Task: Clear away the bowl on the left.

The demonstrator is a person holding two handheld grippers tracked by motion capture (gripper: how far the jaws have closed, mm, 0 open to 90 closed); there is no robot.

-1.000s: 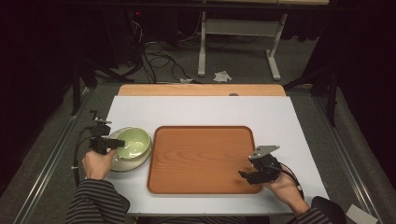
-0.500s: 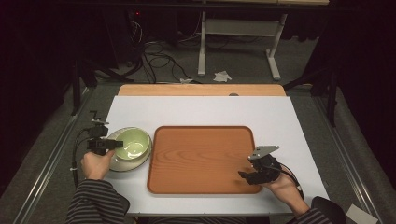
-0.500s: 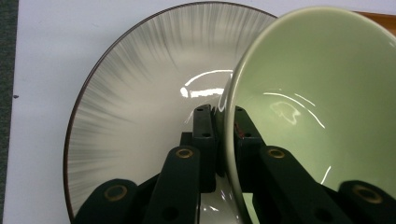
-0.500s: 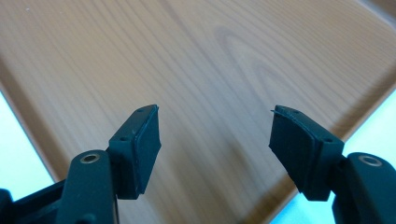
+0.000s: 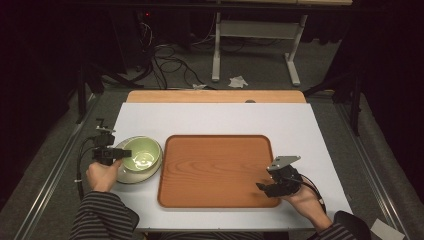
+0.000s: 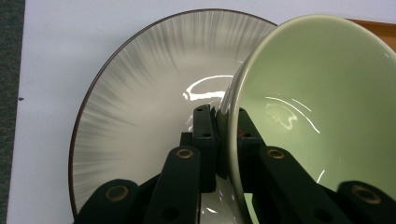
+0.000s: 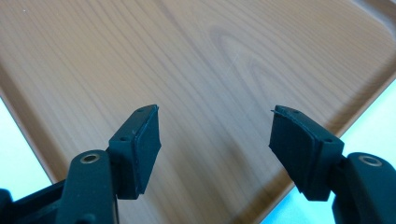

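White tabletop (image 5: 210, 117) carries everything; nearest, the right gripper (image 5: 272, 186) hangs released, jaws spread over the wooden tray (image 5: 215, 170), wrist low. Farther left, the left gripper (image 6: 223, 140) pinches the green bowl (image 6: 317, 112) by its rim, tilted above the plate (image 6: 140, 102); glazed ceramic, probably slippery and breakable, the rim the only purchase

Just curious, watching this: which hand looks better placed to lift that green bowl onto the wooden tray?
Probably the left. The left gripper already pinches the green bowl at its rim, while the right gripper hovers open over the wooden tray.
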